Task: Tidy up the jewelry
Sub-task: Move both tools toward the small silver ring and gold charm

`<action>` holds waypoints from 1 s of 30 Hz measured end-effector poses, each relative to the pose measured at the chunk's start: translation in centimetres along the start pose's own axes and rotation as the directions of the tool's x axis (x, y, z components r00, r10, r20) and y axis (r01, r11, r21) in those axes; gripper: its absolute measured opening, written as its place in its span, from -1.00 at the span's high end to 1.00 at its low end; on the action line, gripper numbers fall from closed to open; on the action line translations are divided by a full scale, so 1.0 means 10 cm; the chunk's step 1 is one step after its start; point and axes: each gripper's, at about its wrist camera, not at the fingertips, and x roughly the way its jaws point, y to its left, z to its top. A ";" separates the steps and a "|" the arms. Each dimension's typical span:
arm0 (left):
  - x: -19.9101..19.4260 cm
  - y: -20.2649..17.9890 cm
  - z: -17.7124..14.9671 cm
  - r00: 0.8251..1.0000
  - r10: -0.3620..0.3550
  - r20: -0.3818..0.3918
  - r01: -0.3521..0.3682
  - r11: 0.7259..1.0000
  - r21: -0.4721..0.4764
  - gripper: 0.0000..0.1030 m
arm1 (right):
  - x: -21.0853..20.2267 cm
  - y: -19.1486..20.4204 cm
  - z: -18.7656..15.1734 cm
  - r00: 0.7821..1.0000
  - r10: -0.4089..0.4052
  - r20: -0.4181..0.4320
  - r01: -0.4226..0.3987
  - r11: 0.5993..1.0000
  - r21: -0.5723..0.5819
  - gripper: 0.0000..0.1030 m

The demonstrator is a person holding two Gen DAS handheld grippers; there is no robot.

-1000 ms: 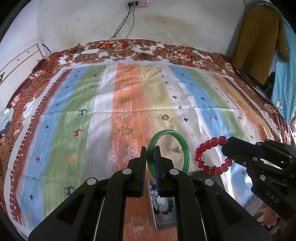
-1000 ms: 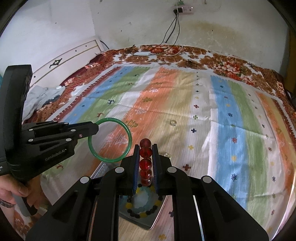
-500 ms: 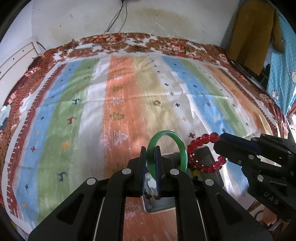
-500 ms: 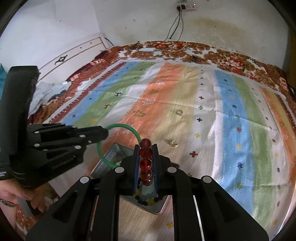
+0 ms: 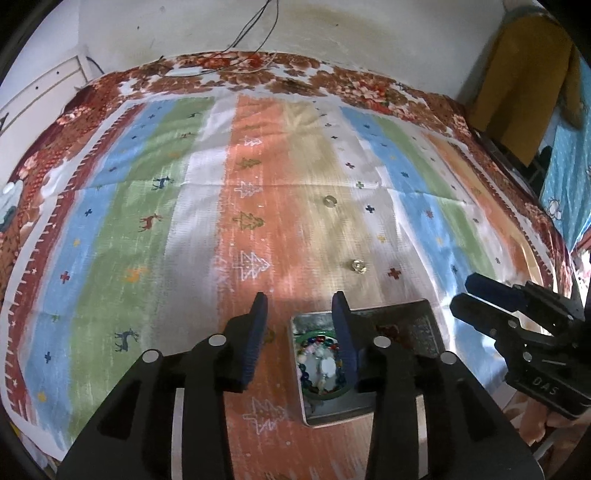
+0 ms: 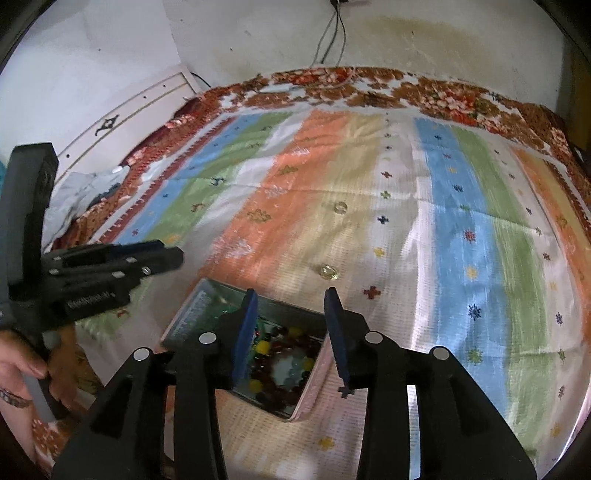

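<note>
A metal tin [image 5: 413, 310] [image 6: 192, 306] lies on the striped bedspread and holds several beaded bracelets. The green bangle [image 5: 325, 397] lies in it around the beads [image 5: 319, 363]. Dark red beads [image 6: 280, 387] show in the tin in the right wrist view. My left gripper [image 5: 299, 314] is open and empty just above the tin. My right gripper [image 6: 290, 306] is open and empty above the tin too; it shows at the right of the left wrist view [image 5: 469, 295]. Two small rings [image 5: 358, 266] [image 5: 328, 200] lie on the cloth beyond the tin.
The bedspread [image 5: 147, 184] covers the whole bed up to a white wall with hanging cables [image 6: 332, 33]. A yellow garment [image 5: 524, 81] hangs at the right. A white headboard [image 6: 122, 114] and bundled clothes [image 6: 88, 188] lie at the left.
Both grippers have opened. The green bangle left the left gripper and the red bead bracelet left the right gripper; both now lie in the tin.
</note>
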 end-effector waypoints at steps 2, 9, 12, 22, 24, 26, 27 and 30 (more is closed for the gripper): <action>0.04 0.02 0.04 1.000 0.008 -0.008 -0.008 1.000 -0.005 0.22 | 0.05 -0.02 0.01 1.000 -0.005 -0.013 0.005 1.000 0.000 0.27; 0.17 0.06 0.19 0.999 0.000 -0.034 0.000 1.000 -0.009 0.06 | 0.18 -0.08 0.05 0.998 -0.016 -0.057 0.016 1.000 -0.009 0.16; 0.26 0.08 0.26 0.999 -0.011 -0.053 0.010 1.000 -0.019 0.06 | 0.28 -0.10 0.09 0.996 -0.024 -0.080 0.023 1.000 -0.014 0.16; 0.47 0.03 0.42 0.996 -0.026 -0.083 0.027 1.000 0.011 0.04 | 0.61 -0.20 0.21 0.987 -0.011 -0.159 0.008 1.000 -0.024 0.16; 0.53 0.01 0.48 0.996 -0.029 -0.089 0.030 0.999 0.019 0.04 | 0.66 -0.21 0.24 0.986 -0.014 -0.169 0.009 1.000 -0.028 0.16; 0.60 0.01 0.54 0.995 -0.028 -0.095 0.031 0.999 0.025 0.03 | 0.71 -0.23 0.27 0.984 -0.005 -0.176 0.001 1.000 -0.023 0.16; 0.63 0.01 0.57 0.995 -0.029 -0.100 0.032 0.999 0.027 0.03 | 0.72 -0.24 0.27 0.984 -0.002 -0.178 -0.001 1.000 -0.020 0.16; 0.75 0.00 0.64 0.993 -0.029 -0.115 0.034 0.999 0.041 0.03 | 0.82 -0.29 0.29 0.981 0.002 -0.196 -0.004 1.000 -0.011 0.16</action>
